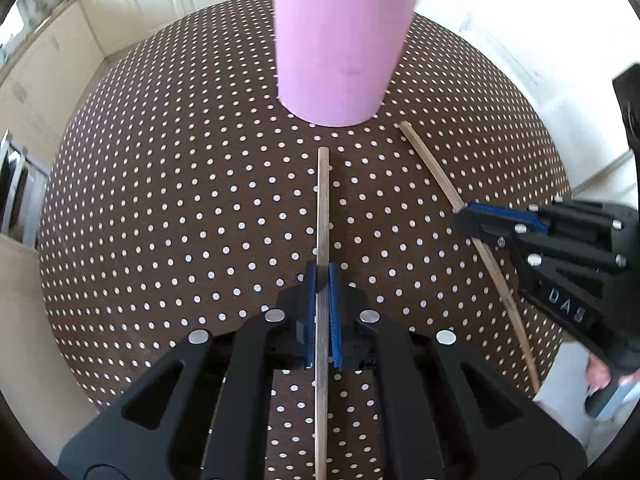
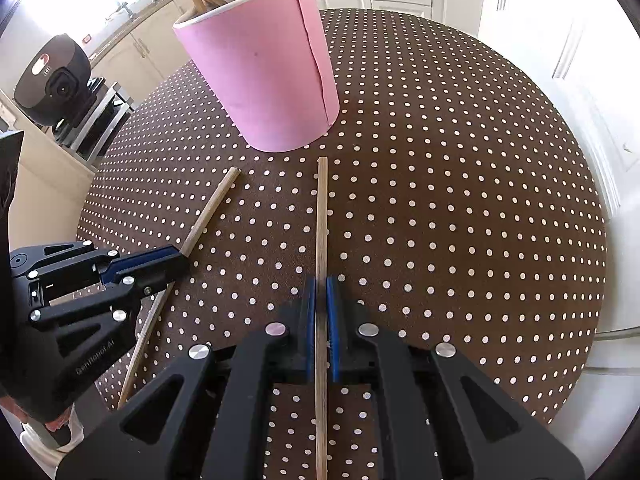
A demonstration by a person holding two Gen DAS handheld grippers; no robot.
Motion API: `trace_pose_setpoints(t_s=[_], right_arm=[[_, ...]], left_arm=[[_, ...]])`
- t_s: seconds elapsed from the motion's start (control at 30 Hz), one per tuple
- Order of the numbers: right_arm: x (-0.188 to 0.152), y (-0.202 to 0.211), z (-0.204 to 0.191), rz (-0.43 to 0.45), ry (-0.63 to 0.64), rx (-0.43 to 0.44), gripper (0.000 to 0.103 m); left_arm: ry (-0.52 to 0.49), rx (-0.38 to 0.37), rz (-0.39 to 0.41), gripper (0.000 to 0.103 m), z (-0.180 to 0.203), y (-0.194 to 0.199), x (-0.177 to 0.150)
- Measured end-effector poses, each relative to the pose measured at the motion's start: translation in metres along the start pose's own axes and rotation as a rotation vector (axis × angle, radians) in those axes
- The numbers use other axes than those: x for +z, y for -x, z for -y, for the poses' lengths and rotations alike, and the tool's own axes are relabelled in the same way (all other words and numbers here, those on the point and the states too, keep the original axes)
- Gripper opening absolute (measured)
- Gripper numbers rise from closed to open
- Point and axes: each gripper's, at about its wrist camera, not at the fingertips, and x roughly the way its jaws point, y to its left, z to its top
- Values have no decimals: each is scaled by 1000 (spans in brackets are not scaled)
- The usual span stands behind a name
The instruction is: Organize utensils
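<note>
Both jaws are clenched, each on one stick.
Left gripper (image 1: 322, 276) and right gripper (image 2: 321, 286): sticks (image 1: 322, 208) (image 2: 321, 216) are pinched near a pink cup (image 1: 340, 48).

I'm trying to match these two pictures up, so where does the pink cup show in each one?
Left wrist view: the pink cup stands at top centre, beyond the stick held by the left gripper.
Right wrist view: the pink cup stands upper left of centre, wooden sticks poking out of it.
Shared landmark: the brown dotted tablecloth under the cup.
</note>
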Motion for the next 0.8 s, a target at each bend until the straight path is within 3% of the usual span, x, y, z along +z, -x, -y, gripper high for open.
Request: trace_pose_setpoints(t_s=[0.27, 0.43, 0.6, 0.8], right_arm=[[1, -2, -4, -5, -5, -11, 5], [1, -2, 10, -12, -78, 67, 5], [-2, 0, 26, -2, -131, 126, 5], [-11, 9, 34, 46, -151, 158, 5]], left_arm=[[43, 14, -9, 8, -10, -1, -4], [59, -8, 2, 7, -9, 0, 0], [68, 51, 58, 6, -8, 2, -4], [74, 63, 118, 7, -7, 15, -9]])
